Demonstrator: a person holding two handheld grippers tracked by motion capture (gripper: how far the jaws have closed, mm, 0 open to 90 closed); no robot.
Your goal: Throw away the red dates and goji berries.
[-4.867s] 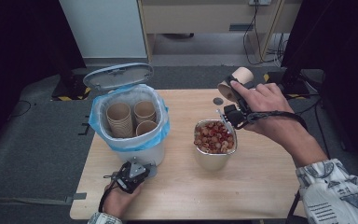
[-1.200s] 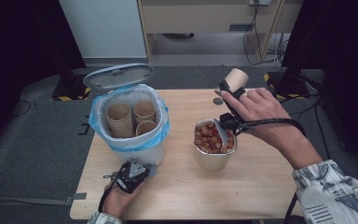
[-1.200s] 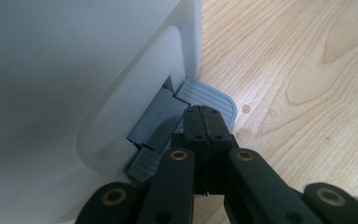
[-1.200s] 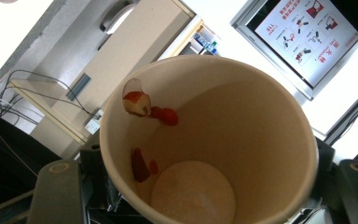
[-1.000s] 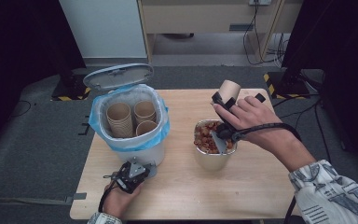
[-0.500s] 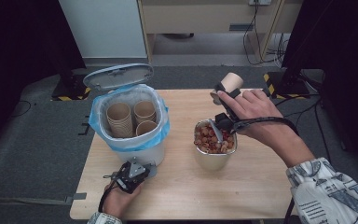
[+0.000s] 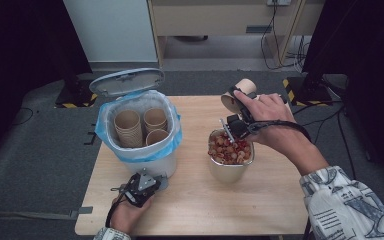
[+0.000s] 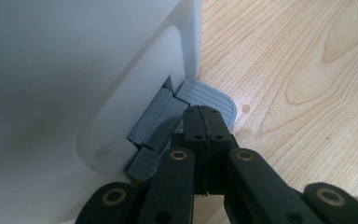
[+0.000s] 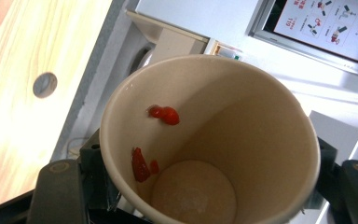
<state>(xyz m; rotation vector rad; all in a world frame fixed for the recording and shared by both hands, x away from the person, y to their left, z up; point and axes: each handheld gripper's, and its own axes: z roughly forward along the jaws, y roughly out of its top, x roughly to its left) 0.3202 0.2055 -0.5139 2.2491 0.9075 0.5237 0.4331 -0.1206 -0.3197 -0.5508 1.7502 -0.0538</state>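
1. Since the earliest frame, right gripper [image 7: 236, 100] has tipped its cup [image 7: 240, 92] over the bowl [image 7: 230, 170], right of centre.
2. Cup [image 9: 209, 140] clamped, nearly empty; binning [image 7: 140, 150] remains.
3. Left gripper [image 8: 204, 122], jaws closed on nothing, presses the pedal [image 8: 212, 95].

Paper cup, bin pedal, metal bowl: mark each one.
Paper cup [image 9: 242, 140], right gripper view, inner wall.
Bin pedal [image 8: 212, 95], left gripper view, ribbed top.
Metal bowl [image 7: 228, 171], high view, outer side wall.

A bin [image 7: 141, 150] is set at the left of the surface [image 7: 275, 200], with three cup stacks [image 7: 128, 127] held inside it. A food-filled pot [image 7: 230, 155] is placed to its right, and a paper cup [image 7: 237, 95] is held tilted just behind that pot.
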